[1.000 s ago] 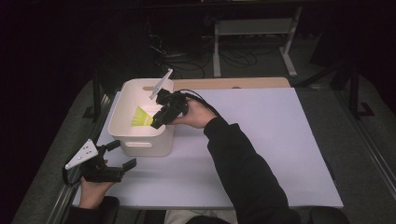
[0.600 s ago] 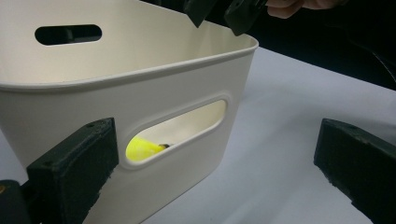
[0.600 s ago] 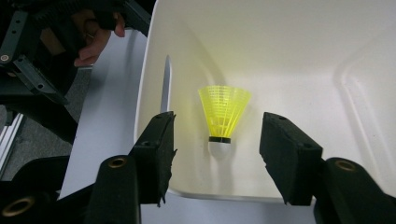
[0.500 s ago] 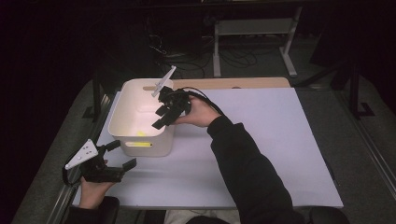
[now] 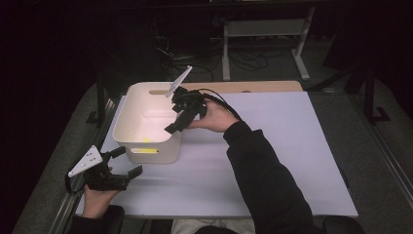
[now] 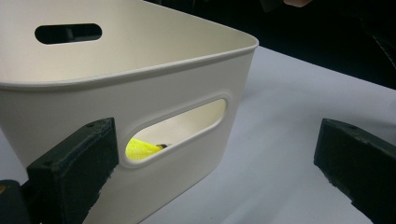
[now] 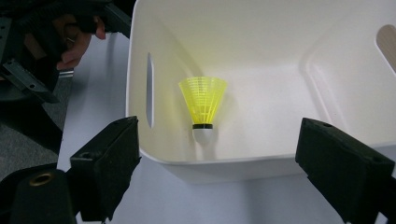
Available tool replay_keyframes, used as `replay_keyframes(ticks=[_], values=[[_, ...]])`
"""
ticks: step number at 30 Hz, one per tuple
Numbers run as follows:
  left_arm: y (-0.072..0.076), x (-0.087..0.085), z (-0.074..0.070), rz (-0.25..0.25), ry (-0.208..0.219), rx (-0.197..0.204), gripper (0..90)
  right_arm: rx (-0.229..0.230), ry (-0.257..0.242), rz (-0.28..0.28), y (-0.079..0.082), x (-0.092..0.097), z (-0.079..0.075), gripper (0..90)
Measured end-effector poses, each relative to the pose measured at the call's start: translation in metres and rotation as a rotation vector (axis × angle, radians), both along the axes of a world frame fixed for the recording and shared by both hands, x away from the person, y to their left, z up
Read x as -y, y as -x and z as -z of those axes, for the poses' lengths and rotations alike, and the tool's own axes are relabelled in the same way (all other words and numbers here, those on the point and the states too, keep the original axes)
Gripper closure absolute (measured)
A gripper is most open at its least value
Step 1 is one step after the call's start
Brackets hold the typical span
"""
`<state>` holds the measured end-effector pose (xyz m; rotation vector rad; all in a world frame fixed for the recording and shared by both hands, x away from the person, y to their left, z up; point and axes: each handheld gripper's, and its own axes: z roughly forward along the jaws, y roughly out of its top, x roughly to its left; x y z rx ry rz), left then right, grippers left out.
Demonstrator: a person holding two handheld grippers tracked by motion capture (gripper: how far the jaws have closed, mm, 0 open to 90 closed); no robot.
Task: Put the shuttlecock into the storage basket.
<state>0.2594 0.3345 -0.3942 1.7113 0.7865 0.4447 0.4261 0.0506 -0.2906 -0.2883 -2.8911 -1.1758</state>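
A yellow shuttlecock [image 7: 203, 100] with a white cork lies on the floor of a white plastic bin [image 5: 127, 117], cork toward the near wall. Its skirt shows through the bin's handle slot [image 6: 140, 149]. My right gripper [image 5: 178, 123] hovers over the bin's right side; its jaws [image 7: 224, 172] have just been opening and stand wide apart with nothing between them. My left gripper [image 5: 127, 161] rests at the near left of the table, open and pointing at the bin's near wall [image 6: 215, 172], apart from it.
The bin stands at the left of a white sheet [image 5: 277, 146] that covers the table. A wooden strip [image 5: 263, 87] runs along the far edge. Table frames and cables lie in the dark beyond. The sheet to the right of the bin is bare.
The right gripper held the shuttlecock over the bin, then let it go; it dropped to the bin's floor. The gripper has lifted slightly and opened. The left gripper has not moved.
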Motion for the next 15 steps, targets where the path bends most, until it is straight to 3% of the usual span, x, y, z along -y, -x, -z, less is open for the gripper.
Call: replay_keyframes(ticks=[6, 7, 15], values=[[0.000, 0.000, 0.000, 0.001, -0.001, -0.001, 0.0, 0.005, -0.016, 0.009, 0.001, 0.010, -0.002, 5.1], [0.000, 0.000, 0.000, 0.002, -0.001, -0.003, 0.0, 0.010, -0.023, 0.017, 0.002, 0.013, -0.003, 0.0], [0.000, 0.000, 0.000, 0.003, -0.001, -0.003, 0.0, 0.029, -0.051, 0.055, 0.003, 0.028, -0.005, 0.0]])
